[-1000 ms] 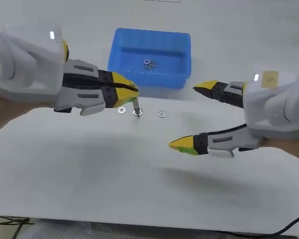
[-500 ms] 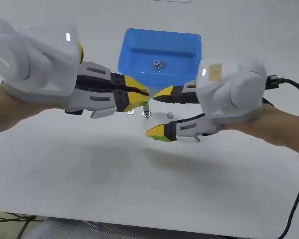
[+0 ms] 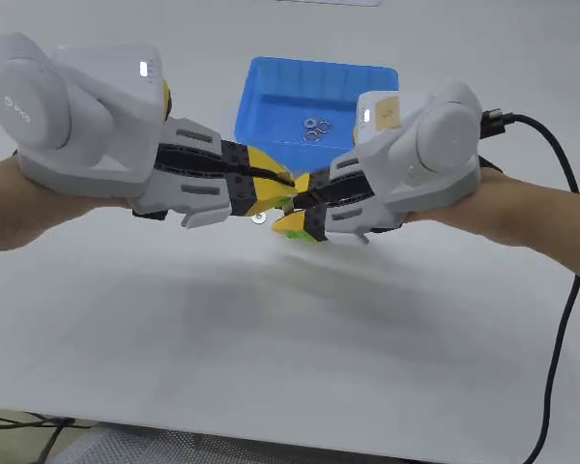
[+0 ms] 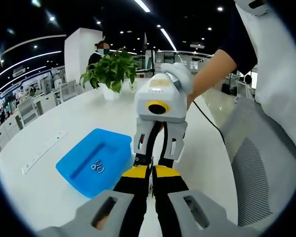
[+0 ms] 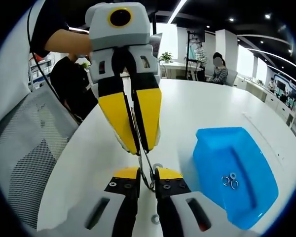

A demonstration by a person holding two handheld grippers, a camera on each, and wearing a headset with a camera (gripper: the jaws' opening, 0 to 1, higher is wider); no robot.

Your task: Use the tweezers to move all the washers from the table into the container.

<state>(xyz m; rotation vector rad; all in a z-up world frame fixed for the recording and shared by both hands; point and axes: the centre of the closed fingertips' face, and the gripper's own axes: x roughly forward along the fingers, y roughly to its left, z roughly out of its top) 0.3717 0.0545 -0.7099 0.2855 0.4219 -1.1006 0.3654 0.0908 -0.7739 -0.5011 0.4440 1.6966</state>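
On the white table (image 3: 174, 329) the blue plastic container (image 3: 271, 101) holds 3 steel washers (image 3: 316, 129), the left gripper (image 3: 282, 186) is clamped on thin metal tweezers (image 5: 144, 165), the right gripper (image 5: 148, 174) narrowly brackets their tips, whether pinching I cannot tell, and 1 loose washer (image 3: 260, 218) lies half-hidden by the jaws.

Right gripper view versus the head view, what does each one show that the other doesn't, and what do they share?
The right gripper view brings in the thin tweezers, gripped in the left tongs and reaching down between the right tongs, plus a mesh chair and seated people behind. The head view brings in the black cable and the person's left hand and right hand. Both show the blue container with washers inside and a loose washer on the white table.
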